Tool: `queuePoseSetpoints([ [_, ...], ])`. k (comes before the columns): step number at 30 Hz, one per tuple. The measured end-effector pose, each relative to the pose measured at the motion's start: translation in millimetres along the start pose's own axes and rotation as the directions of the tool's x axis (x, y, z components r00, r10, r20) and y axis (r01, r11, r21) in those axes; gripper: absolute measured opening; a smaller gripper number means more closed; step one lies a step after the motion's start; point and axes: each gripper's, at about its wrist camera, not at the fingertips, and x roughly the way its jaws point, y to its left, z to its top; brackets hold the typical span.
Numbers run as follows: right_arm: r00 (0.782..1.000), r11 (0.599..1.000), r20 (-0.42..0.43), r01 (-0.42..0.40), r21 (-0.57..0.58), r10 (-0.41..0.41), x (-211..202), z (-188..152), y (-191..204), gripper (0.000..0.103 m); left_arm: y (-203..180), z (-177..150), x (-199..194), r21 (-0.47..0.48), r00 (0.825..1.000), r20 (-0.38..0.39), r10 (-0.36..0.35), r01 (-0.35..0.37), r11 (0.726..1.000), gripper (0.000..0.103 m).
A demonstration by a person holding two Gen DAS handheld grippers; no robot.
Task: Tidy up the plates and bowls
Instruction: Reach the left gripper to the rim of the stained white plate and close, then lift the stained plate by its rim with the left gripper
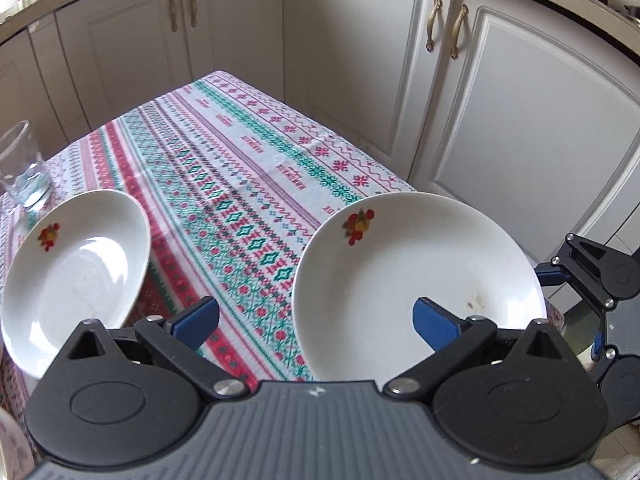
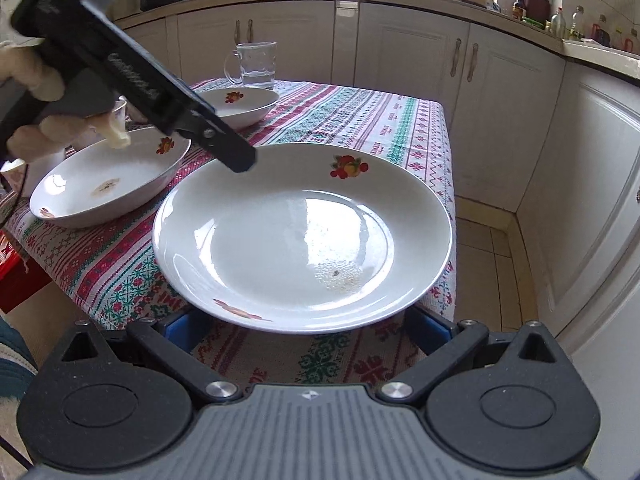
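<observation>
A large white plate [image 2: 304,236] with fruit prints sits at the near edge of the patterned table; it also shows in the left wrist view [image 1: 416,292]. My right gripper [image 2: 308,324] is open, its blue fingers under the plate's near rim. My left gripper [image 1: 316,320] is open and empty, held above the table between the plate and a white bowl [image 1: 72,276]. In the right wrist view that bowl [image 2: 108,184] sits left of the plate, and a second bowl [image 2: 240,106] stands behind it. The left gripper [image 2: 236,162] hovers over the plate's far-left rim.
A glass mug [image 2: 256,64] with some water stands at the table's far edge, also in the left wrist view [image 1: 24,172]. The tablecloth [image 1: 232,184] covers the table. White cabinets [image 1: 500,120] surround it, with tiled floor [image 2: 484,256] to the right.
</observation>
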Motion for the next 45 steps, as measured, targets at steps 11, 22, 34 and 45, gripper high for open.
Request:
queuePoseSetpoints([
  [11, 0.998, 0.999, 0.042, -0.038, -0.038, 0.04, 0.8, -4.5, -3.3, 0.103, -1.7, 23.7, 42.6, 0.008, 0.985, -0.126, -0.119, 0.121, 0.993, 0.085],
  [22, 0.998, 0.997, 0.029, -0.052, -0.051, 0.054, 1.9, -1.5, -3.7, 0.103, -3.6, 35.3, 59.4, 0.021, 0.972, -0.164, -0.17, 0.176, 0.984, 0.073],
  [34, 0.999, 0.998, 0.008, -0.043, -0.045, 0.043, 4.0, 2.4, -2.7, 0.103, -6.2, 34.8, 58.7, 0.059, 0.972, -0.154, -0.178, 0.189, 0.98, 0.071],
  [45, 0.999, 0.996, -0.011, -0.039, -0.076, 0.038, 6.1, 16.0, -0.4, 0.103, 7.9, 43.2, 42.2, 0.048, 0.978, -0.106, -0.18, 0.185, 0.981, 0.071],
])
